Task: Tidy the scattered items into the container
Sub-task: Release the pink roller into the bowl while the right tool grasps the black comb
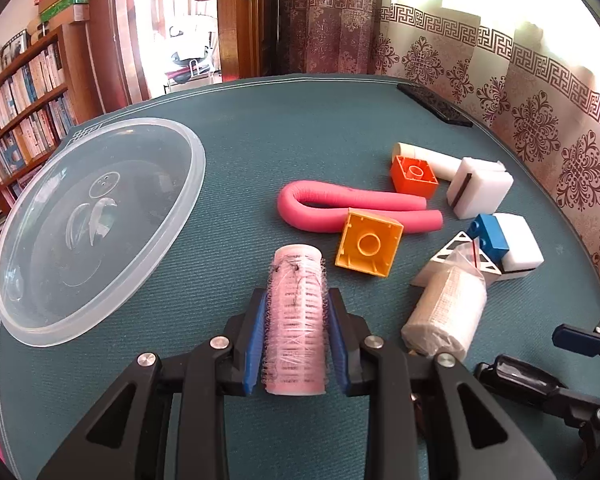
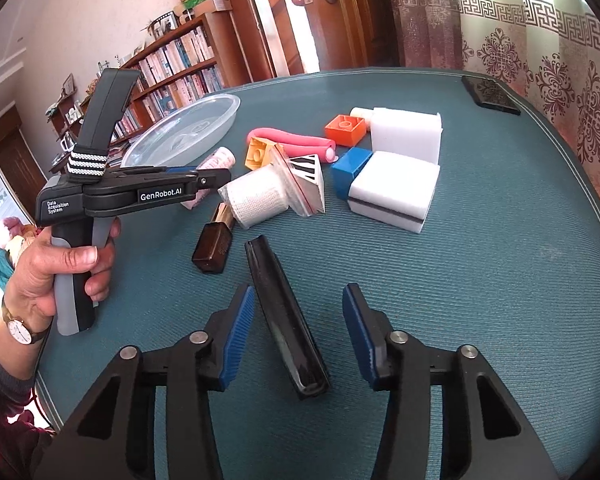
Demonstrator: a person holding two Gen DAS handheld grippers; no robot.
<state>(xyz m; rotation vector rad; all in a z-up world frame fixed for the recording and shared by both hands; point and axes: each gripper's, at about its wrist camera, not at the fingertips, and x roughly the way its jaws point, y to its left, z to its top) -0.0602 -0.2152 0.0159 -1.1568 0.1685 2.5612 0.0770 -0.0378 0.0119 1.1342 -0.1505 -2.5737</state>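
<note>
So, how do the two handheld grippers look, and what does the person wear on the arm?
Both are black plastic tools with blue ribbed pads on the fingers and silver rivets at the joints. The left gripper, seen from the side in the right wrist view, has a grey and black handle, a black and white striped band, and white print "GenRobot.AI" and "Data Acquisition System". The right gripper matches. The left hand has a wristwatch with a brown strap and a dark sleeve.

The counter [image 1: 300, 128] wears a matt, ribbed teal cloth. The bowl [image 1: 100, 224] is clear, glossy plastic. The roller [image 1: 296, 316] looks bristly pink mesh, the tube [image 1: 340, 204] matt foam, the bricks [image 1: 368, 246] smooth plastic, the case [image 2: 288, 320] glossy black.
</note>
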